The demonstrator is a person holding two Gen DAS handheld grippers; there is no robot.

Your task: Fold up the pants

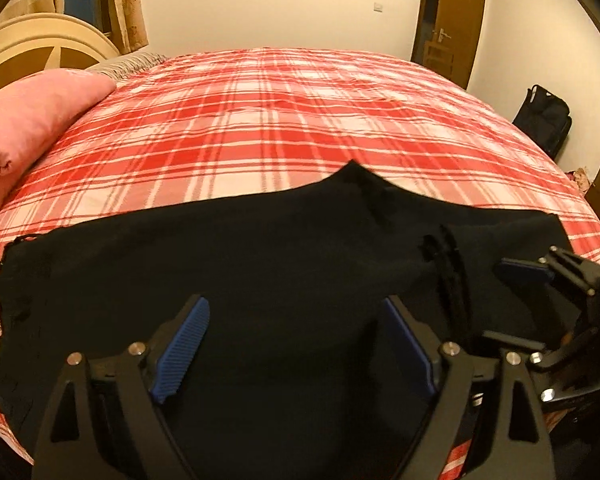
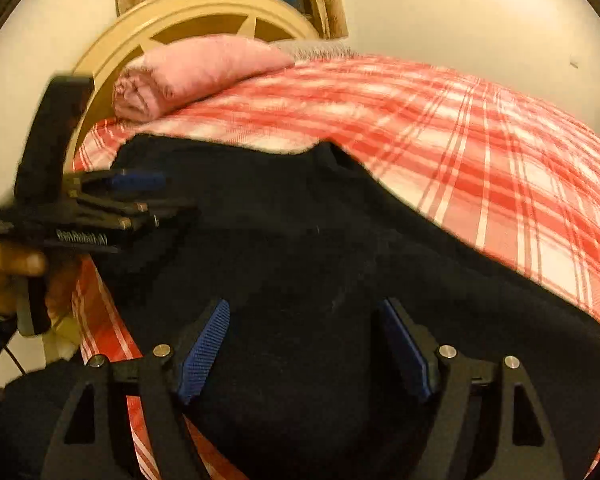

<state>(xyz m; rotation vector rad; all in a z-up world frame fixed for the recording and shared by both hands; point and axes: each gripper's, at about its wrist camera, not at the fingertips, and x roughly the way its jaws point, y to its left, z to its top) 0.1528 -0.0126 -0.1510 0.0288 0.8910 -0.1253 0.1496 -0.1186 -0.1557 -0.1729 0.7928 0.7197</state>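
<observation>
Plaid bedspread is covered by limp black pants; both grippers gape empty; hems are best pinched.

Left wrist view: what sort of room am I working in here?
A bedroom, most likely. The black pants lie on a bed with a red plaid cover, a pink pillow sits by the curved headboard, and a wooden door stands in the far wall.
</observation>
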